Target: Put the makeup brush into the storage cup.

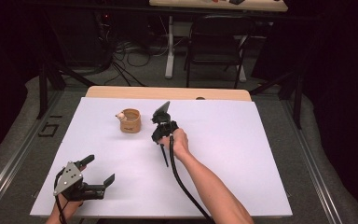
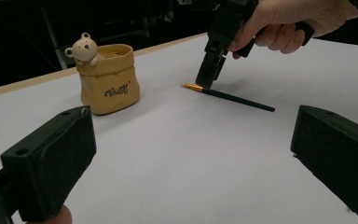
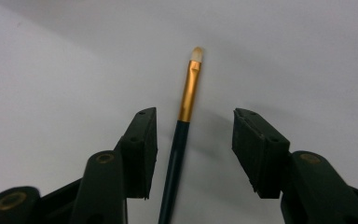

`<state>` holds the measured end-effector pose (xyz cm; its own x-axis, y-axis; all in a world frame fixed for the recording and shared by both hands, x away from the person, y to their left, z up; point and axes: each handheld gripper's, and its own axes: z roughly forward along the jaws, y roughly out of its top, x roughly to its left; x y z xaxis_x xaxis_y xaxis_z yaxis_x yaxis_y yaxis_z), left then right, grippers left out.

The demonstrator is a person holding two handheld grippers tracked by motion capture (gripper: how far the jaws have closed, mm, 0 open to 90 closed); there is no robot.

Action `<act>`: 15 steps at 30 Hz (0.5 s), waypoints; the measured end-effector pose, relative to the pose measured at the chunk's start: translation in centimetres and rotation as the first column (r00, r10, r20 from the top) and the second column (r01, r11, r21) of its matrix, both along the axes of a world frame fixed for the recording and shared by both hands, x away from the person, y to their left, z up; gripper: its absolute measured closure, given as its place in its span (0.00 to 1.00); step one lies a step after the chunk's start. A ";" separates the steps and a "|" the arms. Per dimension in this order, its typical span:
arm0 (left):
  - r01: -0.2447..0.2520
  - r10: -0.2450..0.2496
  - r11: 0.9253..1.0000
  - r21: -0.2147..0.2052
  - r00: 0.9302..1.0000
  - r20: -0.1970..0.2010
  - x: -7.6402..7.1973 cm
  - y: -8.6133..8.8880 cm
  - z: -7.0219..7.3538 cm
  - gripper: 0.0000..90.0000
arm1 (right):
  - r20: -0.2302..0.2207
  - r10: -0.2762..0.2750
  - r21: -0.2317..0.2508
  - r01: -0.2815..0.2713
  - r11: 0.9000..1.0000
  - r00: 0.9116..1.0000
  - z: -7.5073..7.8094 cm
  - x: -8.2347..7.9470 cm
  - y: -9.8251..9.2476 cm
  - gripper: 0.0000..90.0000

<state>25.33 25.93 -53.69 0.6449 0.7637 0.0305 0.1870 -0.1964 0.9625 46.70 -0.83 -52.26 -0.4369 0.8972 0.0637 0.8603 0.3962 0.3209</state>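
A thin paintbrush (image 3: 189, 93) with a dark handle, gold ferrule and pale tip lies flat on the white sheet (image 1: 242, 154). My right gripper (image 3: 193, 126) points down over it, jaws standing apart on either side of the handle just behind the ferrule, with gaps between pads and handle. In the left gripper view the right gripper (image 2: 207, 79) stands at the paintbrush's (image 2: 233, 97) gold end. In the high view the right gripper (image 1: 161, 133) is mid-table and the paintbrush (image 1: 164, 156) runs toward the person. My left gripper (image 1: 100, 169) rests near the front left, wide open and holding nothing.
A tan bag-shaped pot (image 1: 130, 120) with a small bear figure (image 2: 85, 47) on its rim stands left of the right gripper. The wooden table edge (image 1: 168, 92) runs behind the sheet. A dark chair (image 1: 219, 37) stands beyond the table.
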 end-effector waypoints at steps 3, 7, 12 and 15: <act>0.000 0.000 1.000 0.000 1.000 0.000 0.0 0.0 0.0 0.00 | -0.018 -0.006 -0.011 0.005 1.000 1.000 -0.1 0.0 0.1 0.63; 0.000 0.000 1.000 0.001 1.000 0.000 0.0 0.0 0.0 0.00 | -0.029 -0.028 -0.021 0.027 0.999 0.999 -0.3 0.0 0.4 0.68; 0.001 -0.001 1.000 0.003 1.000 0.000 0.0 0.0 0.0 0.00 | -0.035 -0.019 -0.027 0.018 0.999 0.999 -0.4 0.1 0.3 0.72; 0.003 -0.003 1.000 0.003 1.000 0.000 0.0 0.0 0.0 0.00 | -0.032 -0.032 -0.025 0.031 0.999 0.999 -0.4 0.0 0.4 0.76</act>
<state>25.36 25.93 -53.69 0.6474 0.7614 0.0329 0.1859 -0.1996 0.9621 46.73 -0.42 -52.71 -0.4062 0.9121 0.0556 0.8824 0.3757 0.2831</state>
